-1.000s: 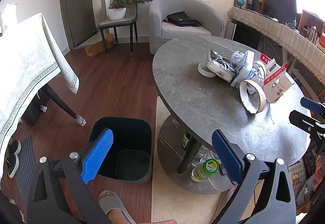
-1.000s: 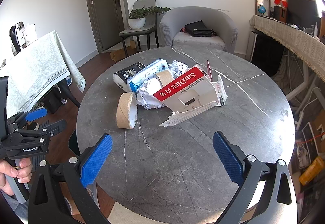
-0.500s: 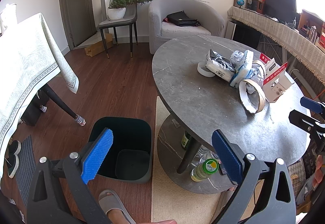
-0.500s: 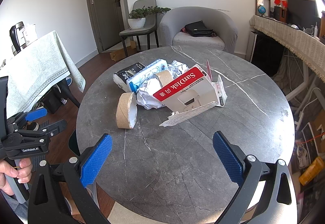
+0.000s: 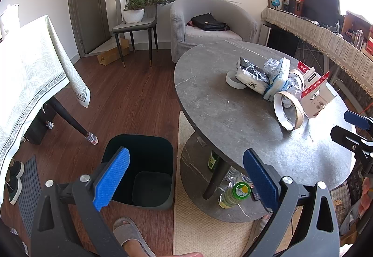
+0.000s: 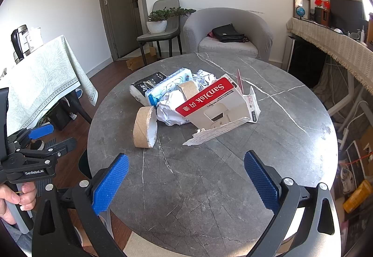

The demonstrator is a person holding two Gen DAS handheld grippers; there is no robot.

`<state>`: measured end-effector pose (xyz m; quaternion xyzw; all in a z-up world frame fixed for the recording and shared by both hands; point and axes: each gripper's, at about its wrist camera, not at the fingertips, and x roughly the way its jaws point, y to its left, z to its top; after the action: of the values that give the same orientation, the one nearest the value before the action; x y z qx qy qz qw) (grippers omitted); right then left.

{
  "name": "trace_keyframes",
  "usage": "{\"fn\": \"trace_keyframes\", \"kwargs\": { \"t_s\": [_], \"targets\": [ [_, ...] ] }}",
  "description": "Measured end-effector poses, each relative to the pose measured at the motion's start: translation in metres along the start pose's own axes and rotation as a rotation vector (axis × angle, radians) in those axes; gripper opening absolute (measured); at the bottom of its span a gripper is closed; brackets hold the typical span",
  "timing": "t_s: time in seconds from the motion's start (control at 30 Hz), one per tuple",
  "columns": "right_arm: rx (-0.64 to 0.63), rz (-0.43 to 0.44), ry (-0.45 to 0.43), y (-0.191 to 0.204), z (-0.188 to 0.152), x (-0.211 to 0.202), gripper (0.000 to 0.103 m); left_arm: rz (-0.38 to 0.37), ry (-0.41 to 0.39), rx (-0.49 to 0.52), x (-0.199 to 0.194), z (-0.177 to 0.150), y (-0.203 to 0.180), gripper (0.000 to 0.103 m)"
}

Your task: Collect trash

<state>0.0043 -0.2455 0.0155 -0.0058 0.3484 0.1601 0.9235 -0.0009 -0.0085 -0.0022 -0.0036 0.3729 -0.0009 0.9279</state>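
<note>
A pile of trash lies on the round grey table (image 6: 209, 182): a torn white and red SanDisk box (image 6: 216, 105), crumpled white paper (image 6: 172, 110), a brown cardboard tape roll (image 6: 143, 127), a blue wipes pack (image 6: 170, 84) and a black and white tissue pack (image 6: 146, 85). The pile also shows in the left wrist view, with the tape roll (image 5: 288, 110) nearest. A dark green bin (image 5: 144, 168) stands on the floor left of the table. My left gripper (image 5: 186, 177) is open and empty above the bin. My right gripper (image 6: 186, 180) is open and empty above the table's near part.
A white tape ring (image 5: 234, 79) lies by the pile. Bottles (image 5: 234, 194) stand on the table's lower shelf. A cloth-covered table (image 5: 28, 75) is at left, a chair (image 5: 137, 23) and armchair (image 5: 209, 26) at the back. My slippered foot (image 5: 130, 236) is near the bin.
</note>
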Motion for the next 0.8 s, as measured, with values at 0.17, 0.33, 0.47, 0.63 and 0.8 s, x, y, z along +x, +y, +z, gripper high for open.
{"fn": "trace_keyframes", "kwargs": {
  "t_s": [0.17,0.33,0.47,0.63,0.8],
  "targets": [
    [0.001,0.000,0.000,0.000,0.000,0.000,0.100,0.000,0.000,0.000,0.000,0.000,-0.001,0.100],
    [0.000,0.001,0.000,0.000,0.000,0.000,0.100,-0.002,-0.007,0.001,-0.001,0.001,-0.003,0.100],
    [0.000,-0.002,-0.001,-0.002,0.002,0.000,0.100,-0.005,-0.019,-0.009,-0.006,0.004,-0.004,0.099],
    [-0.006,0.010,-0.011,-0.008,0.007,-0.005,0.091,-0.074,-0.047,-0.025,-0.009,0.008,-0.010,0.098],
    [0.002,0.019,-0.021,-0.015,0.011,-0.006,0.082,-0.114,-0.075,0.034,-0.009,0.012,-0.032,0.089]
  ]
}}
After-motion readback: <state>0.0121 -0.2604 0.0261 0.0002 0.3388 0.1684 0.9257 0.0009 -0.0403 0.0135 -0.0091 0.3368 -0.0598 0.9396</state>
